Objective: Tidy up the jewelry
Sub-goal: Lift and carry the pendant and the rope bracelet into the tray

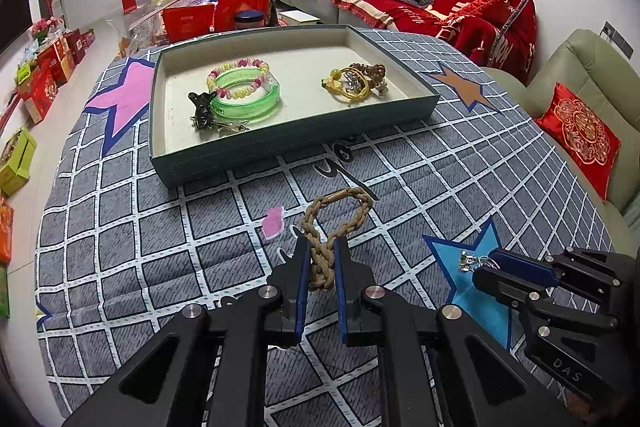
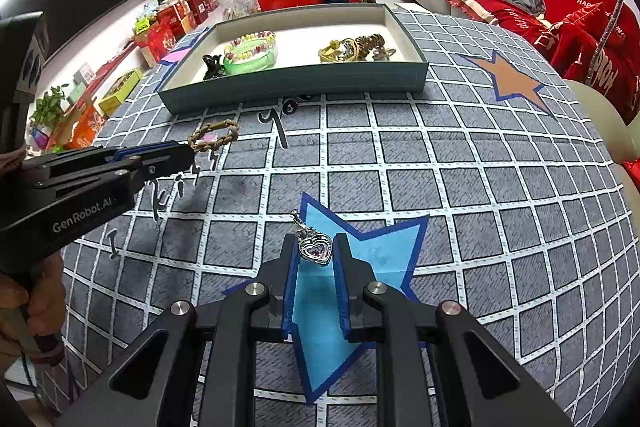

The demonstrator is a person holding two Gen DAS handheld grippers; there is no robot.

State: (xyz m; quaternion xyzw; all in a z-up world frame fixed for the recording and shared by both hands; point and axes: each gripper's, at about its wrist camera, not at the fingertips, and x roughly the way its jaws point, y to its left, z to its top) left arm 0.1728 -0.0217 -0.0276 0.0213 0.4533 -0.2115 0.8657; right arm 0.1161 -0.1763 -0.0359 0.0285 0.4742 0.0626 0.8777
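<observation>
Bangles (image 1: 244,89) left in tray (image 1: 296,143), tangled pieces (image 1: 356,83) right, apparently apart.

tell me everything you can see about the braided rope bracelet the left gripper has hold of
The braided rope bracelet is tan-brown cord plaited thick, with a small brass-looking tube at the top of its loop. The left gripper is shut on its doubled lower end, blue pads pressing both sides. The open loop sticks out past the fingertips toward the tray, above the grey checked cloth. Whether it touches the cloth is unclear.

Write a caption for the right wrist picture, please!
Right gripper pinching a silver heart pendant above a blue star.
</observation>
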